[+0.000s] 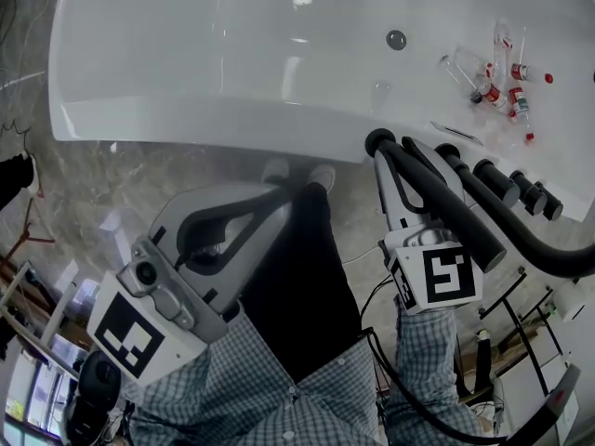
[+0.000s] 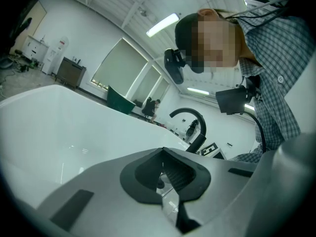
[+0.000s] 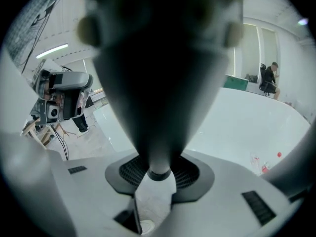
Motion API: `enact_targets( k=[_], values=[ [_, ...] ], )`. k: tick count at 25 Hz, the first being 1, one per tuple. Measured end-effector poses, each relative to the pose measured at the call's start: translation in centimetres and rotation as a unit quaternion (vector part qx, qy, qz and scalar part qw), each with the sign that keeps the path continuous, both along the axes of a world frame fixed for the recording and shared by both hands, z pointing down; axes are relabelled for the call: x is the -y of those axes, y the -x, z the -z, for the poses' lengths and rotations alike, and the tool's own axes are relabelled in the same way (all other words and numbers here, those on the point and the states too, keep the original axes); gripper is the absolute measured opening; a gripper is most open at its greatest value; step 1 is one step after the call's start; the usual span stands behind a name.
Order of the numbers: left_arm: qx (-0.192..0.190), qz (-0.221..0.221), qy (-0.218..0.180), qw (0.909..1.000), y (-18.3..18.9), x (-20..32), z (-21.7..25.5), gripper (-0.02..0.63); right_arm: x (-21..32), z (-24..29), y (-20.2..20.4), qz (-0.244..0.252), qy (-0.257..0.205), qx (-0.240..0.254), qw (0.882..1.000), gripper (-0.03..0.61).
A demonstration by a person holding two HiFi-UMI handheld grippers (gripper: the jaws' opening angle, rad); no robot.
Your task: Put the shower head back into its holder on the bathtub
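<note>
The black shower head [image 1: 437, 203] is a long rod lying over my right gripper [image 1: 381, 152], which is shut on its end at the white bathtub's rim [image 1: 232, 124]. Its black hose [image 1: 558, 260] curves off to the right. In the right gripper view the rod [image 3: 158, 83] fills the middle, and its ringed tip sits between the jaws of the right gripper [image 3: 159, 177]. A row of black fittings [image 1: 495, 182] stands on the rim just right of it; I cannot tell which one is the holder. My left gripper [image 1: 279, 195] is shut on nothing, low and left, short of the tub.
Several small red-capped bottles [image 1: 502, 86] lie in the tub near the drain [image 1: 397, 38]. The person's dark trouser legs and white shoes [image 1: 297, 173] stand between the grippers on a marble floor. Black racks and cables [image 1: 507, 342] crowd the right. The left gripper view shows the hose's arc [image 2: 190, 116].
</note>
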State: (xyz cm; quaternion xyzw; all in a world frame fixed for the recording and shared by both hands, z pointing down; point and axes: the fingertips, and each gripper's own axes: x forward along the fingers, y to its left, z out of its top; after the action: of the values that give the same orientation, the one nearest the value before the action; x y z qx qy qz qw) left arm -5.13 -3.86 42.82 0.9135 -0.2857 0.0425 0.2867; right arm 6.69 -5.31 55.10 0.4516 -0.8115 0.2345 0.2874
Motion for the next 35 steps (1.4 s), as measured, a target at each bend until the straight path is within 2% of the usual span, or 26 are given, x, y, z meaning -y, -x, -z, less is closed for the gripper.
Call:
enact_targets(
  k=[8, 16, 28, 35],
  values=[
    [-0.005, 0.003, 0.008, 0.9999, 1.1, 0.1, -0.9, 0.008, -0.4, -2.5, 1.6, 0.035, 0.012, -0.047, 0.998, 0.135],
    [-0.007, -0.003, 0.011, 0.9999, 0.1, -0.3, -0.8, 0.008, -0.6, -3.2, 1.4, 0.066, 0.012, -0.084, 0.994, 0.135],
    [-0.004, -0.013, 0.006, 0.9999, -1.0, -0.2, 0.0, 0.008, -0.5, -2.8, 1.9, 0.074, -0.007, -0.052, 0.996, 0.137],
    [0.009, -0.026, 0.009, 0.9996, -2.0, -0.2, -0.6, 0.008, -1.4, -2.4, 1.3, 0.071, 0.003, -0.042, 0.997, 0.137]
  ],
)
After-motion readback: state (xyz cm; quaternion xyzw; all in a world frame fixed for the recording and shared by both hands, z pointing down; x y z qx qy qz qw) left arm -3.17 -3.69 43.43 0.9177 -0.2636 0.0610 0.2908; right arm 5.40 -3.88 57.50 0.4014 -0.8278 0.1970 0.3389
